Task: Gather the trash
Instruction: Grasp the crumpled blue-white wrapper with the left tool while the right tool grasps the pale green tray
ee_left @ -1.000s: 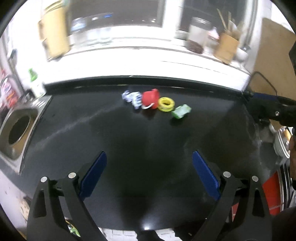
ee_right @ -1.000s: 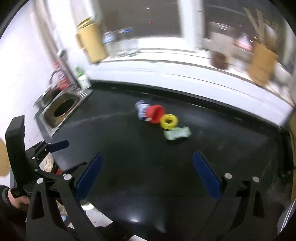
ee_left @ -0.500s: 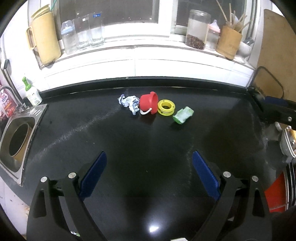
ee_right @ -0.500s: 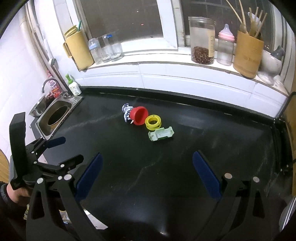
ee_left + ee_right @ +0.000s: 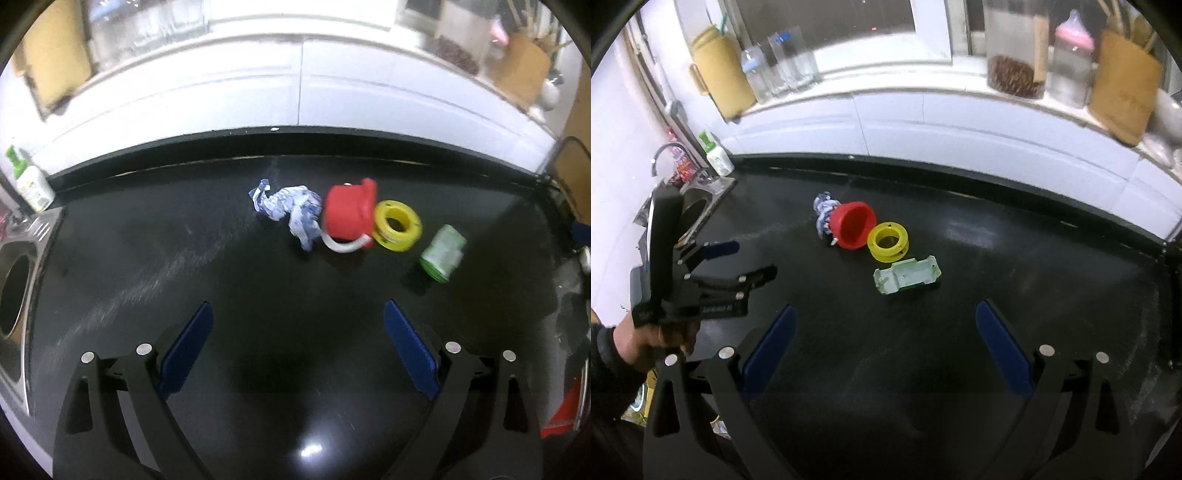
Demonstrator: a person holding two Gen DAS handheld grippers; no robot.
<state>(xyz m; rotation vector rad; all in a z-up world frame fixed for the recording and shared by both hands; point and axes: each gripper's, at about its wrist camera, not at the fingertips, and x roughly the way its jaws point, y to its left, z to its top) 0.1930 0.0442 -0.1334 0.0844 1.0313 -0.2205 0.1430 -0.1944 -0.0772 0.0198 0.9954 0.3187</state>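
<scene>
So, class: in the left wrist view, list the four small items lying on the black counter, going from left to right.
Crumpled blue-and-white wrapper → red plastic bucket lying on its side → yellow plastic ring spool → pale green plastic piece.

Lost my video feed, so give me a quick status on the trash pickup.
Left gripper and right gripper open, empty. Crumpled wrapper, red bucket, yellow ring, green tray on counter, untouched. Path clear.
</scene>
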